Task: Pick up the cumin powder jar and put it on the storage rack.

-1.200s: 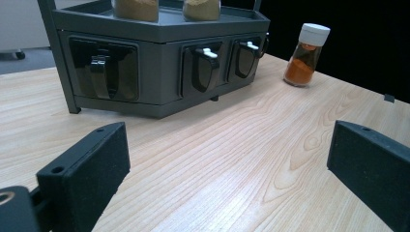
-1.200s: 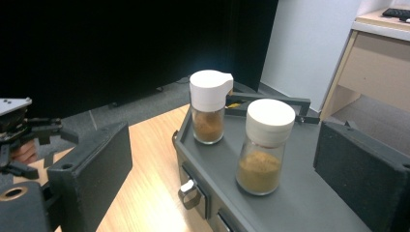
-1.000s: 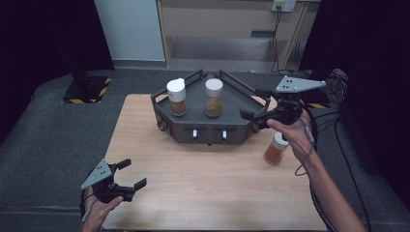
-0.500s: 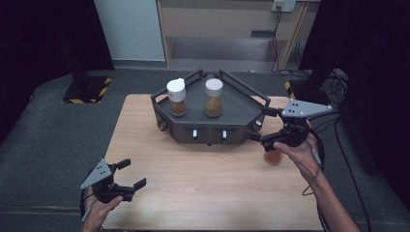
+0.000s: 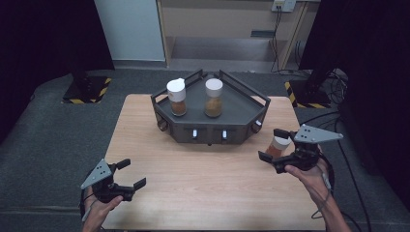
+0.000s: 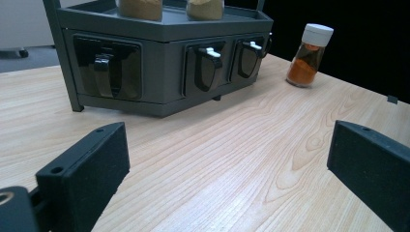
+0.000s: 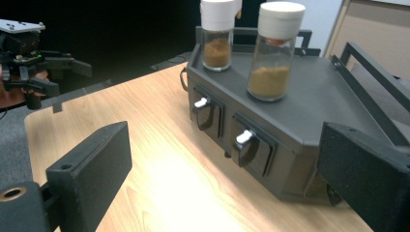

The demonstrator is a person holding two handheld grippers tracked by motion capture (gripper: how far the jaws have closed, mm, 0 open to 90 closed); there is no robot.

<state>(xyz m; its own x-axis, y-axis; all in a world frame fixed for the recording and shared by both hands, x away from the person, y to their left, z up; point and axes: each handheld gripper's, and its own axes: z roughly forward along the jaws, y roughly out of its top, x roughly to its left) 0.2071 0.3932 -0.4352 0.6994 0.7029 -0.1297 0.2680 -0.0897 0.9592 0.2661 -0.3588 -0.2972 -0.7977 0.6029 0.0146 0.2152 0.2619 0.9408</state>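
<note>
Spice jar (image 5: 279, 146) with orange powder stands on the table (image 5: 208, 183) beside the rack (image 5: 211, 113), just behind the open, empty right gripper (image 5: 273, 145), while the left gripper (image 5: 131, 174) hangs open near the front corner.

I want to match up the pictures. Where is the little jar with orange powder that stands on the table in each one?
High view: the jar stands right of middle, on the table just behind the right gripper.
Left gripper view: the jar is top right, on the table beyond the rack.
Right gripper view: I can't find it.
Shared landmark: the dark rack with its latches.
</note>
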